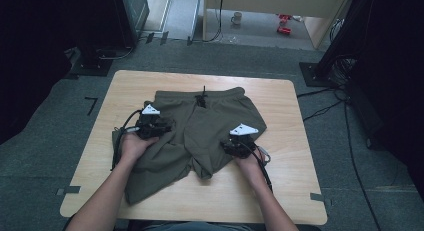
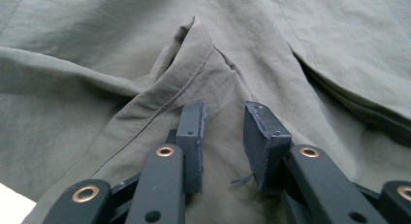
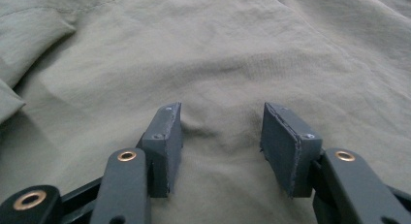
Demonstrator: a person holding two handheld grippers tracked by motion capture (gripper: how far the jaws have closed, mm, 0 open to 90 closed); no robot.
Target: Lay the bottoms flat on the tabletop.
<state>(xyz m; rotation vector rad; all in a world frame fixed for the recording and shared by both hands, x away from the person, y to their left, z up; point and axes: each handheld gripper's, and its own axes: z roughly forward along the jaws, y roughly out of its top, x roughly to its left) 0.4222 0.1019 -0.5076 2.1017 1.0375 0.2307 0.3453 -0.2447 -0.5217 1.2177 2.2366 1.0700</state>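
Observation:
Olive-green shorts (image 1: 210,126) lie spread on the wooden table (image 1: 295,181), waistband and drawstring at the far side. My left gripper (image 1: 159,127) rests low on the left leg of the shorts. In the left gripper view its jaws (image 2: 224,136) stand apart over a stitched fold (image 2: 194,64), with flat cloth in the gap. My right gripper (image 1: 236,147) sits on the right leg near its hem. In the right gripper view the right gripper (image 3: 220,141) has its jaws apart, pads down on the shorts (image 3: 218,64), with a slight ridge of cloth between them. Neither gripper pinches cloth.
Bare wood runs along the table's near edge and both sides. Grey carpet surrounds the table. Black stands rise at the left (image 1: 95,61) and right (image 1: 320,71), and cables (image 1: 325,108) trail on the floor at the right. A mug (image 1: 236,17) stands on the floor far behind.

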